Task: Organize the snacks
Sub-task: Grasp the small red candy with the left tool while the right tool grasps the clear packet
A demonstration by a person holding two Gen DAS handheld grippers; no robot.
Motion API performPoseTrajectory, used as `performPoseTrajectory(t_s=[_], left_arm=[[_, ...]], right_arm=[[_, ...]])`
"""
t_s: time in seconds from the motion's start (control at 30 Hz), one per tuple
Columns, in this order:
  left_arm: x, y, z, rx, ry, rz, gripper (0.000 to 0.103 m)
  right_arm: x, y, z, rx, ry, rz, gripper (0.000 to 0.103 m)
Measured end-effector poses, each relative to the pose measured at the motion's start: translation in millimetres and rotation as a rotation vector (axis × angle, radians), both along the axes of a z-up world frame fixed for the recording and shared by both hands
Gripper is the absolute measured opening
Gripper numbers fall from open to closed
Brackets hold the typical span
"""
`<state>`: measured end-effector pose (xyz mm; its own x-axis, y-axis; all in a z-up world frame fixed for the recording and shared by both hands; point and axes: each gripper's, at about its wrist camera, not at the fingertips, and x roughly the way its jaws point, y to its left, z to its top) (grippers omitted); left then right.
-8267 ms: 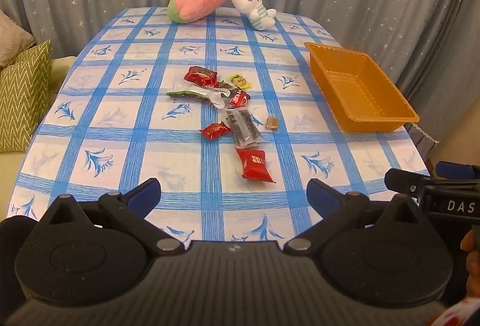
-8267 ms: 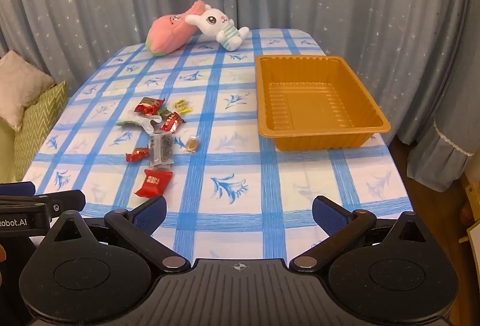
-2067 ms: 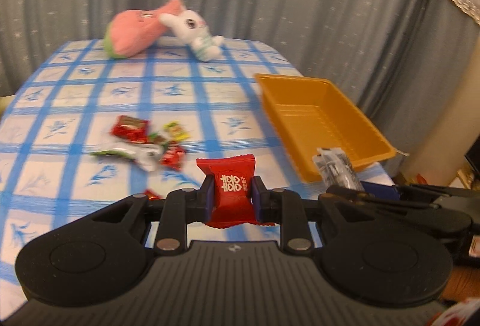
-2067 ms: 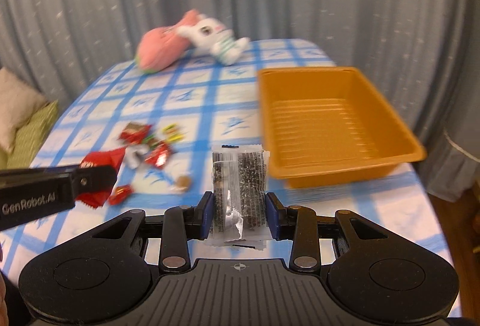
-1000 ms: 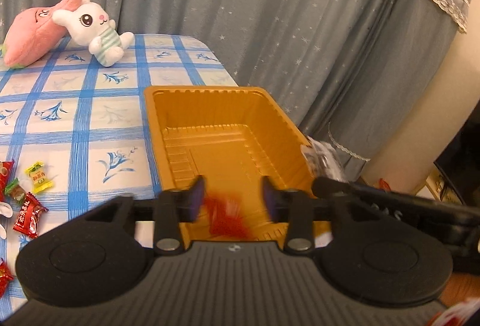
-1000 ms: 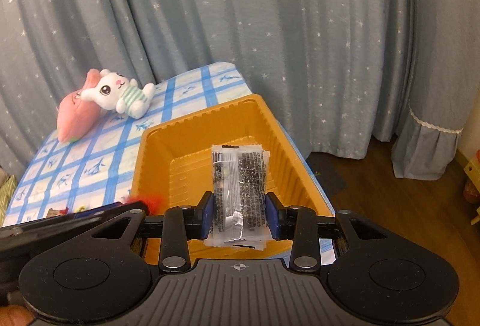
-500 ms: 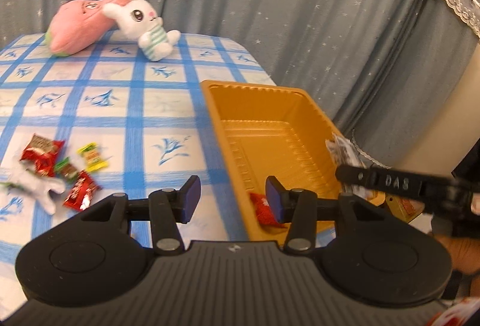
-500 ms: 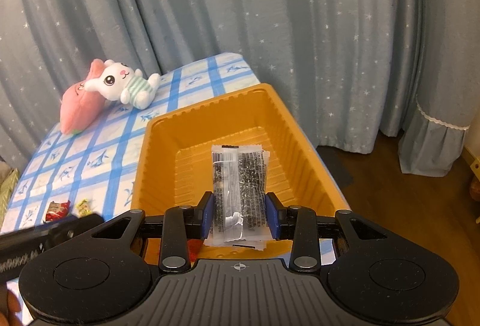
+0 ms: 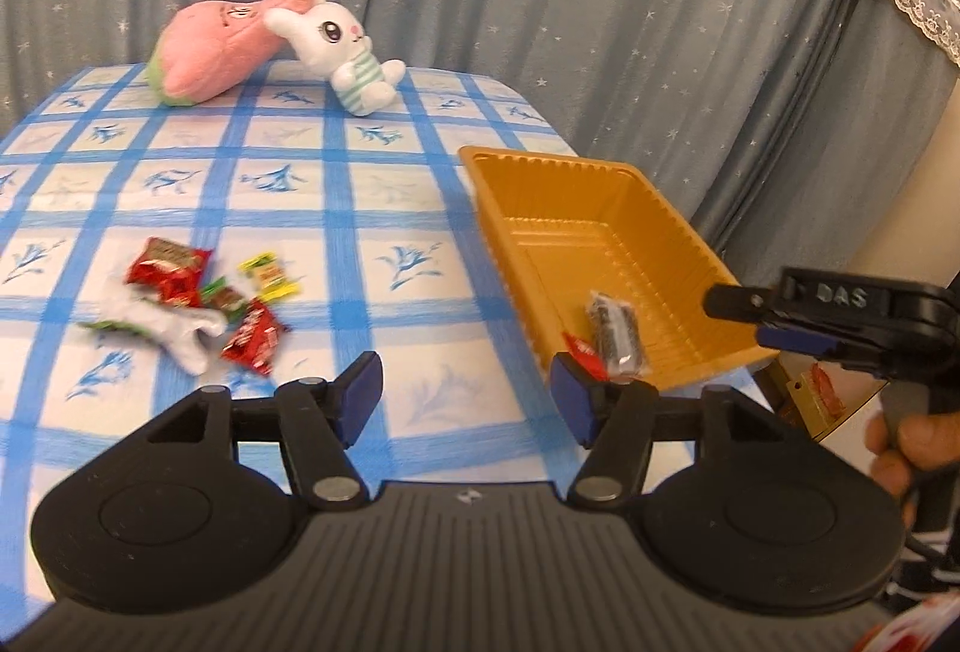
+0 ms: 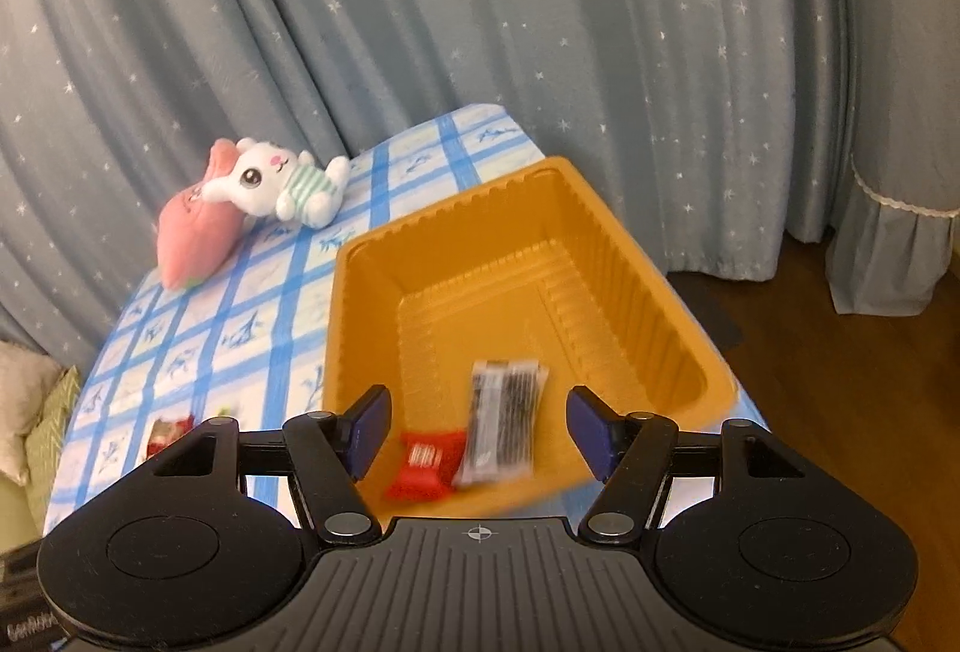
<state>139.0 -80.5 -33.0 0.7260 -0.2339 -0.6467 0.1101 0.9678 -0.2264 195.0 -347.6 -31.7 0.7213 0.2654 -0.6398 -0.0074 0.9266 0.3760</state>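
Orange tray (image 10: 630,256): it stands at the right edge of the worktop (image 9: 372,208), near the person, so both hands reach it easily; I think it is the place chosen for collecting the snacks.

Dark snack packet (image 10: 503,421): it lies in the near end of the tray, a little blurred, directly below the right hand-held gripper (image 10: 479,433).

Right hand-held gripper: its jaws have just been opening and now stand apart with nothing between them; the packet is free of the pads.

Red candy packet (image 10: 427,463): it rests on the tray floor, touching or just beside the dark packet.

Left hand-held gripper (image 9: 465,397): its jaws have also just been opening, and it carries nothing; it looks over the worktop, with the tray at its right.

Remaining snacks (image 9: 204,304): a small heap of red, yellow, green and white wrappers lies on the blue checked cloth, well apart from the tray. I judge the task is only partly done.

Plush toys (image 9: 270,40): a pink one and a white rabbit lie at the far end, out of the way.
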Motion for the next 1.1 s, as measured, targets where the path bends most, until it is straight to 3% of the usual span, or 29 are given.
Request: performPoseTrajectory(t_s=[0.57, 0.87, 0.97, 1.1], left_arm=[[-83, 72, 25, 0.074, -0.029, 0.076, 0.071], [-106, 101, 40, 0.112, -0.037, 0.093, 0.075], [-105, 104, 36, 0.11, -0.031, 0.09, 0.076], [-99, 103, 26, 0.083, -0.018, 0.078, 0.076]], right_arm=[[-101, 54, 23, -0.072, 0.01, 0.072, 0.065], [-129, 66, 54, -0.202, -0.055, 0.119, 0.072], [-133, 62, 59, -0.195, -0.087, 0.11, 0.076], [-126, 67, 48, -0.167, -0.061, 0.117, 0.077]])
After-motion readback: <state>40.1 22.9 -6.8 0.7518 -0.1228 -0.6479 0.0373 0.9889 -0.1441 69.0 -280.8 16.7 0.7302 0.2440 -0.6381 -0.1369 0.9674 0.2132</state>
